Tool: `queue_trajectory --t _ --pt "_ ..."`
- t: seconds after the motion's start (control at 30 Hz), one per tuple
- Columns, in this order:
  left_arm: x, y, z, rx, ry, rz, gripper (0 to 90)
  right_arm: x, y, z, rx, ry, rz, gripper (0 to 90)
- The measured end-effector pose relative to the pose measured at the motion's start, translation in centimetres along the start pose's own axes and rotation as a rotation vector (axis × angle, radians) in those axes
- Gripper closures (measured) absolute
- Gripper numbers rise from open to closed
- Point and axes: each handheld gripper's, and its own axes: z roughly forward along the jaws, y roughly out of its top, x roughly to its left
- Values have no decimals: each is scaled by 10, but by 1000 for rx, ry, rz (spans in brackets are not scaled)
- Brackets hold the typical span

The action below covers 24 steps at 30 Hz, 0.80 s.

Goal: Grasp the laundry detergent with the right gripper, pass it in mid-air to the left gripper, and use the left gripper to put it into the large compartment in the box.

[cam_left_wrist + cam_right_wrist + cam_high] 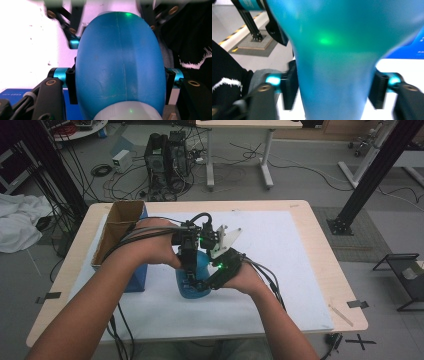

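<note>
The open cardboard box (120, 227) on its blue base is my landmark; it stands at the left part of the white mat (280, 245) that covers the table (330, 270).

Just right of the box, my left forearm crosses the mat and carries my left gripper (189, 270), which comes down from above onto the blue bottle (195, 275). In the left gripper view the bottle's (120, 62) rounded blue body sits between my 2 black jaws, and both pads lie against its sides, so this gripper is clamped on the bottle. A pale, whitish band shows at the end of the bottle nearest that camera.

The bottle itself stands on the mat a little to the right of the box, near the middle of the table, with both my grippers around it.

Farther right of the box, my right gripper (207, 282) reaches in from the bottle's right side, low down, with my right hand behind it and its cable trailing toward me. In the right gripper view the bottle's (332, 75) narrowing part runs between my 2 jaws. The left pad touches or nearly touches the blue surface, while the right pad stands just off it with a thin gap, so I read these jaws as apart around the bottle rather than gripping it.
</note>
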Motion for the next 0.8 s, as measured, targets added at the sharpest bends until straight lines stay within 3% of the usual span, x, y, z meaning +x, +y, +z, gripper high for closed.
queue_trajectory --t 0.1,0.13,0.2,0.23,0.27,0.3,0.4,0.43,0.47,0.53,0.67,0.77,0.8 --pt "3 -1 -1 9 -23 9 384 0 0 -6 13 -5 7 293" --pt "4 -1 -3 9 0 19 384 1 0 -7 21 -9 11 274" --pt "5 -3 -3 -5 -1 -11 384 2 -1 -9 39 -19 12 237" --pt "5 -4 -4 -2 2 -12 384 5 -2 -14 90 -25 54 231" --pt "6 -5 -5 -4 -1 -22 384 7 -2 -16 104 -26 80 229" --pt "6 -5 -6 -7 4 -32 384 -1 -2 -14 45 -24 -37 226" --pt "8 -7 -8 -5 5 -34 384 0 -1 -20 62 -39 -19 219" --pt "7 -9 -9 -6 -20 -67 384 0 -1 -23 70 -40 -15 218" --pt "9 -10 -10 -9 -7 -52 384 0 -2 -25 74 -48 -23 205" --pt "10 -12 -13 -14 -10 -59 384 1 -2 -30 80 -69 -26 150" --pt "13 -16 -18 -16 -4 -82 384 4 0 -39 96 -94 -27 149" --pt "15 -19 -20 -12 -5 -94 384 9 1 -48 150 -106 40 136" --pt "16 -20 -21 -8 -6 -103 383 7 1 -49 136 -120 0 135"
